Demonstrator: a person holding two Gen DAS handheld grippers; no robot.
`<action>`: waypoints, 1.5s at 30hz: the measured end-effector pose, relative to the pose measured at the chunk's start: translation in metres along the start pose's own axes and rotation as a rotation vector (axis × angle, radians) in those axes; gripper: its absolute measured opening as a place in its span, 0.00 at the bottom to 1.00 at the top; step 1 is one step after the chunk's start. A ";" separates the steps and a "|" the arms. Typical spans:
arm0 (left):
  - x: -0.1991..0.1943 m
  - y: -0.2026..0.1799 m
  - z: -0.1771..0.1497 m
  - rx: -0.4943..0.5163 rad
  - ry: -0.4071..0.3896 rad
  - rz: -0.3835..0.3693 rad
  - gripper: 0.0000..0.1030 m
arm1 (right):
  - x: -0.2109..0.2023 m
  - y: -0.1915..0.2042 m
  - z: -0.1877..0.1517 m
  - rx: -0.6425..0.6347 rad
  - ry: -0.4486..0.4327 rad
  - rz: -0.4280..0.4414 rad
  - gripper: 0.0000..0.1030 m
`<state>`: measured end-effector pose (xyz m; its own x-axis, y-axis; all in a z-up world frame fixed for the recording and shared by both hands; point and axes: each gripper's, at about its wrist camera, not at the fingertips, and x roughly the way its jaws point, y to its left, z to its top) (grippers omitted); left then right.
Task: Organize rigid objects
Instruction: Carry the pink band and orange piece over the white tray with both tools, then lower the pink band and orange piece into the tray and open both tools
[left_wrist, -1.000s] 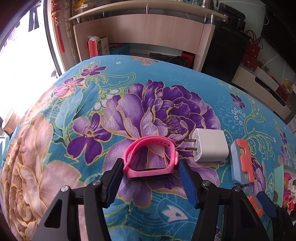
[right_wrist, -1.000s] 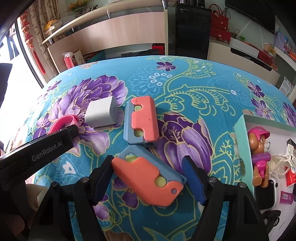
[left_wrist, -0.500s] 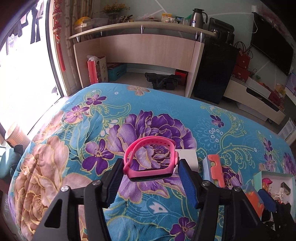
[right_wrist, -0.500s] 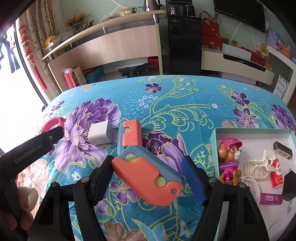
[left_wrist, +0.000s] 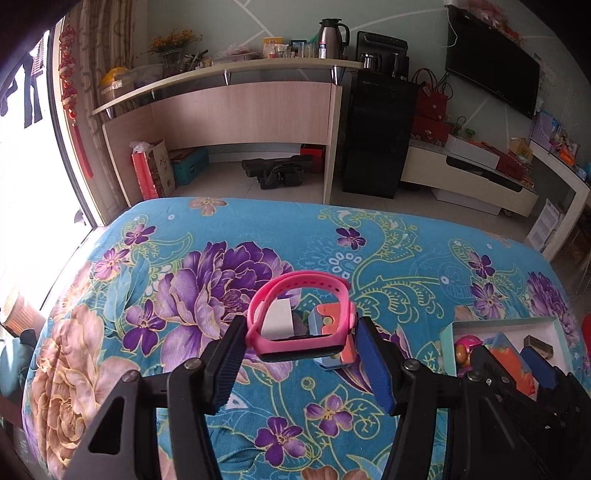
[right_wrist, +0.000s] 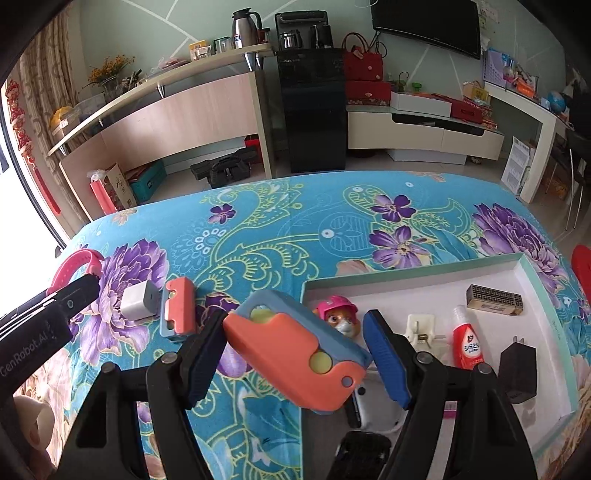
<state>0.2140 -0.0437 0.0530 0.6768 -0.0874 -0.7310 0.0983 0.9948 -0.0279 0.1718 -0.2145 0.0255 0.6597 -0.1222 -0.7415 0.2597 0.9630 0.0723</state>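
Two handheld grippers hang above a table draped in a turquoise floral cloth (right_wrist: 280, 229), each carrying one object. The left gripper (left_wrist: 301, 350) is clamped on a single pink watch band (left_wrist: 301, 306), its dark face pinched between the blue pads and held clear of the cloth. The right gripper (right_wrist: 295, 354) is closed on one orange-and-blue folding toy (right_wrist: 291, 354), gripped at a tilt over the near left corner of an open box (right_wrist: 406, 273).

Two loose items lie on the cloth: one white charger cube (right_wrist: 138, 304) and, just beside it on its right, a second orange-and-blue toy (right_wrist: 179, 312) matching the one held. In the left wrist view both show through and below the loop of the band.

Inside the box, at least five things can be counted: one toy puppy in a pink helmet (right_wrist: 338, 317), one white wall hook (right_wrist: 421, 330), one small red-and-white tube (right_wrist: 467, 343), one patterned rectangular case (right_wrist: 495, 304) and one black plug adapter (right_wrist: 517, 369). More items at the box's near edge sit behind the right gripper and cannot be made out.
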 end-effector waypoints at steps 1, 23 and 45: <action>-0.001 -0.006 -0.001 0.014 0.003 -0.002 0.61 | -0.001 -0.007 0.001 0.008 -0.002 -0.010 0.73; -0.012 -0.158 -0.038 0.315 0.079 -0.209 0.61 | -0.013 -0.145 -0.003 0.231 0.016 -0.228 0.73; 0.007 -0.194 -0.067 0.434 0.154 -0.188 0.62 | 0.008 -0.163 -0.012 0.252 0.080 -0.264 0.74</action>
<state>0.1511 -0.2337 0.0076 0.5055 -0.2220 -0.8338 0.5250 0.8460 0.0930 0.1262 -0.3693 -0.0007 0.4920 -0.3294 -0.8059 0.5852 0.8105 0.0259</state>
